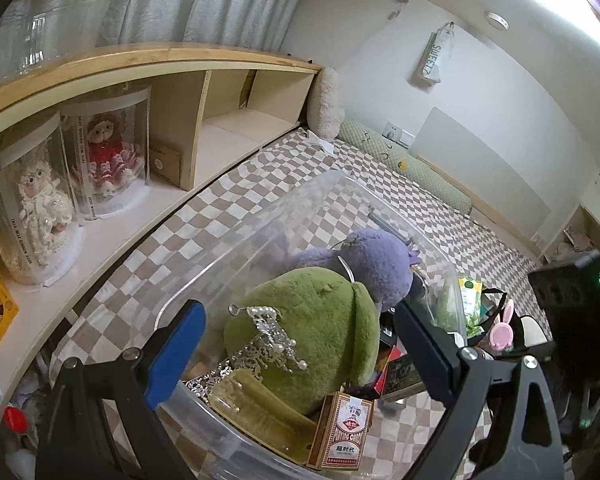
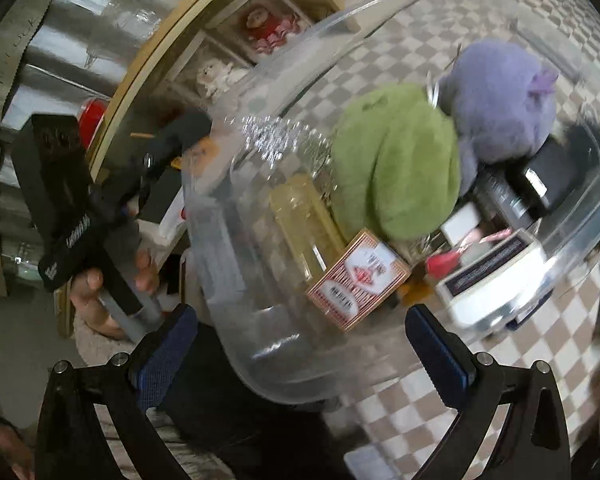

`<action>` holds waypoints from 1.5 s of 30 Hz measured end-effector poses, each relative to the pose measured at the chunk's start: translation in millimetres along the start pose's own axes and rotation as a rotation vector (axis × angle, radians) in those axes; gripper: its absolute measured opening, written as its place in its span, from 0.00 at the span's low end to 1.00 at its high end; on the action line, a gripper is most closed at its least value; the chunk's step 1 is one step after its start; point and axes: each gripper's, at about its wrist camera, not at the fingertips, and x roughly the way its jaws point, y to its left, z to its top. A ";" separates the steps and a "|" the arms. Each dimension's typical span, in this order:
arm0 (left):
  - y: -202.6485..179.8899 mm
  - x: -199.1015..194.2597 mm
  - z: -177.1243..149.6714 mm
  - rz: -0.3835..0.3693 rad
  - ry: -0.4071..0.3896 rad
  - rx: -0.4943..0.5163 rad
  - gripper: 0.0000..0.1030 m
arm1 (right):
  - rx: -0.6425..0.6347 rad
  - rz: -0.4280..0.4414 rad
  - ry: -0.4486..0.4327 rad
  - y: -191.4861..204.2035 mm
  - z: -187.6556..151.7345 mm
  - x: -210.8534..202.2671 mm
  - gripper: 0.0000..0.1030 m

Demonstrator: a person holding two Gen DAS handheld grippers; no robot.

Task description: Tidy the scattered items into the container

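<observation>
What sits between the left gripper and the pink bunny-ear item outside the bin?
The clear bin's right wall and a black box lie between the open left gripper and the pink bunny-ear item.

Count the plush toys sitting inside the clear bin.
2. The green plush lies in the middle of the clear bin, under a silver crown; the purple plush rests against its far side. Smaller ones could be hidden beneath.
</observation>
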 end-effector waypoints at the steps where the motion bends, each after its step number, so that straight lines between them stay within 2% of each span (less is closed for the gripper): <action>1: 0.3 -0.1 0.0 0.001 0.000 -0.002 0.93 | 0.000 -0.015 0.004 1.8 0.1 2.3 1.00; 3: -0.3 -0.1 -0.2 0.003 0.001 -0.003 0.93 | -0.005 -0.057 0.019 3.5 7.3 6.1 1.00; 7: -1.8 -0.2 -0.4 -0.001 0.000 0.006 0.93 | -0.056 -0.243 0.065 0.5 27.5 15.7 1.00; 9: -4.0 0.8 -0.6 0.000 0.000 0.012 0.93 | -0.090 -0.370 0.066 -7.6 41.6 20.8 1.00; 11: -5.3 2.7 -0.6 -0.001 0.003 0.013 0.93 | -0.065 -0.406 0.048 -22.6 54.3 22.6 1.00; 14: -4.2 4.0 -0.3 0.001 0.004 0.007 0.93 | 0.016 -0.383 -0.034 -44.7 69.2 12.2 1.00; 17: -2.7 6.0 0.1 0.003 0.006 0.001 0.93 | 0.044 -0.341 -0.112 -51.5 73.7 -7.1 1.00; 20: -2.7 8.9 -0.5 0.005 0.014 0.000 0.93 | 0.044 -0.381 -0.150 -55.2 77.4 -22.9 1.00; 22: -3.7 10.3 -0.7 0.000 0.019 0.001 0.93 | 0.064 -0.433 -0.135 -64.9 80.7 -23.0 1.00; 28: -7.8 10.4 -0.6 0.002 0.020 0.020 0.93 | 0.053 -0.459 -0.045 -70.9 82.4 3.0 1.00; 30: -7.2 10.9 0.1 0.001 0.022 0.019 0.93 | 0.075 -0.414 -0.029 -67.7 80.2 9.1 1.00; 32: -6.0 11.1 1.4 0.001 0.020 0.016 0.93 | 0.062 -0.396 -0.054 -58.5 78.3 9.0 1.00; 33: -5.8 11.1 1.3 0.001 0.019 0.015 0.93 | 0.057 -0.345 -0.065 -53.8 78.1 6.2 1.00; 34: -5.3 11.0 1.1 0.001 0.018 0.014 0.93 | 0.064 -0.252 -0.076 -49.9 78.2 3.8 1.00; 36: -3.7 10.7 1.1 0.001 0.017 0.008 0.93 | 0.098 -0.121 -0.061 -47.8 78.1 4.6 1.00; 37: -3.1 10.5 1.3 0.001 0.016 0.006 0.93 | 0.098 -0.113 -0.052 -46.0 77.9 5.9 1.00; 40: -1.9 8.8 1.2 0.003 0.014 0.003 0.93 | 0.035 -0.216 -0.068 -37.7 76.7 3.0 1.00; 45: -3.1 7.7 0.9 0.000 0.015 0.004 0.93 | 0.066 -0.250 -0.082 -52.7 72.0 -5.5 1.00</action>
